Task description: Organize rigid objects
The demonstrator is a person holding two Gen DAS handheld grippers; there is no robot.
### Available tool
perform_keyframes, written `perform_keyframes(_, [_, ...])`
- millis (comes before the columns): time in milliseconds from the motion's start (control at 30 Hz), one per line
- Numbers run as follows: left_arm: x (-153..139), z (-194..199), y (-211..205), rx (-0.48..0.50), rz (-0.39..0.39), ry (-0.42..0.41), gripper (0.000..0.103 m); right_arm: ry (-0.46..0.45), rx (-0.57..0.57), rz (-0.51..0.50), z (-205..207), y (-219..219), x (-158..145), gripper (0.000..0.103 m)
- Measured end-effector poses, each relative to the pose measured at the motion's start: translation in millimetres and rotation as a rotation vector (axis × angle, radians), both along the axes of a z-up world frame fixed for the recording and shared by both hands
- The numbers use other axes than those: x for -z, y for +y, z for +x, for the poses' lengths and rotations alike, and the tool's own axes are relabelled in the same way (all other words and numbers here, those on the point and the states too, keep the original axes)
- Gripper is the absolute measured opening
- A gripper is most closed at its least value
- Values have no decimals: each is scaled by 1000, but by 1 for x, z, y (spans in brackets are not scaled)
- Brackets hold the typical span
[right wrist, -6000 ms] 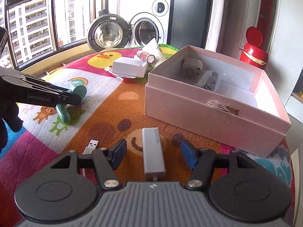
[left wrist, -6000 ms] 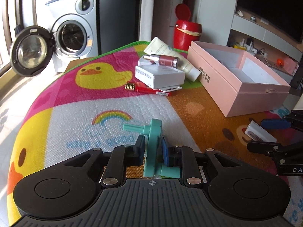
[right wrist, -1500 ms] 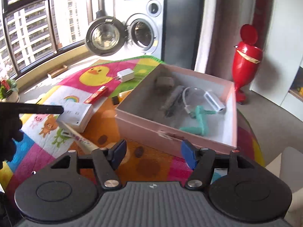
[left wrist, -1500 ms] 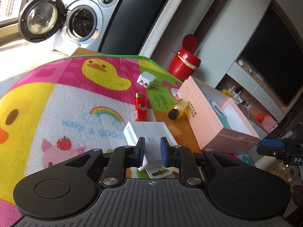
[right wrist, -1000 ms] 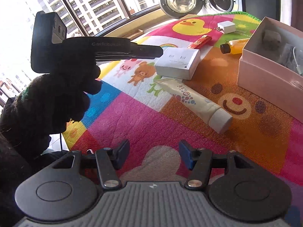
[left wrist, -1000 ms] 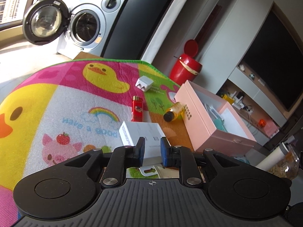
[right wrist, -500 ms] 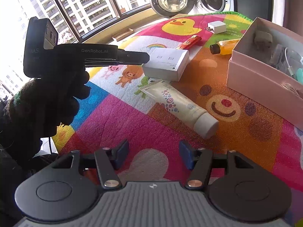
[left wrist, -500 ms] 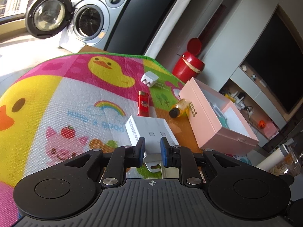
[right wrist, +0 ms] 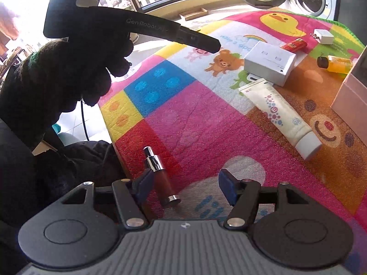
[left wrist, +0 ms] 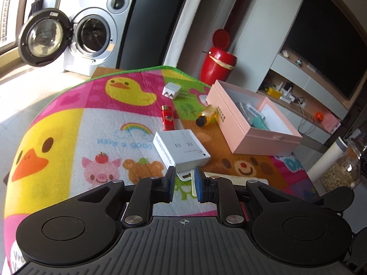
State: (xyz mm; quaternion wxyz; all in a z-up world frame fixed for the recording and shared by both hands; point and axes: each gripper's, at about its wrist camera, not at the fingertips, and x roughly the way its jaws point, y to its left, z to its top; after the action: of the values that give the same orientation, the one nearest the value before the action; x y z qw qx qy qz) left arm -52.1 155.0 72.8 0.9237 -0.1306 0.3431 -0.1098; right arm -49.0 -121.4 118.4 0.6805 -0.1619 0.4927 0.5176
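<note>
A pink box [left wrist: 243,126] is seen at centre right of the left wrist view, open, with a teal piece [left wrist: 258,122] and cables inside; only its corner is caught at the right edge of the right wrist view. Beside its near wall lies an amber bottle [left wrist: 207,114]; a lighter [left wrist: 168,120], a charger [left wrist: 170,89], a white carton [left wrist: 181,149] and a tube [right wrist: 281,114] are spread on the mat [left wrist: 68,123].

The left gripper [left wrist: 183,183] is held nearly closed on nothing, just short of the carton. The right gripper [right wrist: 184,185] is spread wide over a small spray vial [right wrist: 160,176], which was not in view half a second earlier.
</note>
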Motion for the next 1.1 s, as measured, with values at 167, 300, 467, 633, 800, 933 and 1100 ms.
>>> perform_keyframes(167, [-9, -1, -6, 22, 3, -24, 20, -14, -17, -59, -9, 7, 13, 65])
perform_keyframes(300, [-2, 0, -12, 64, 20, -9, 20, -136, 123, -28, -1, -7, 2, 65])
perform_keyframes(467, [13, -1, -29, 204, 32, 30, 20, -245, 325, -44, 19, -31, -1, 65])
perform_keyframes(633, [22, -13, -63, 421, 116, 37, 20, -273, 443, -54, 23, -61, 10, 66])
perform_keyframes(800, [35, -12, -87, 456, 262, 48, 20, -303, 551, -46, 24, -85, 21, 74])
perform_keyframes(933, [40, -3, -91, 420, 304, 55, 20, -259, 634, -10, 29, -100, 31, 78])
perform_keyframes(1100, [26, 0, -86, 411, 219, 27, 20, -281, 659, 35, 28, -102, 34, 81])
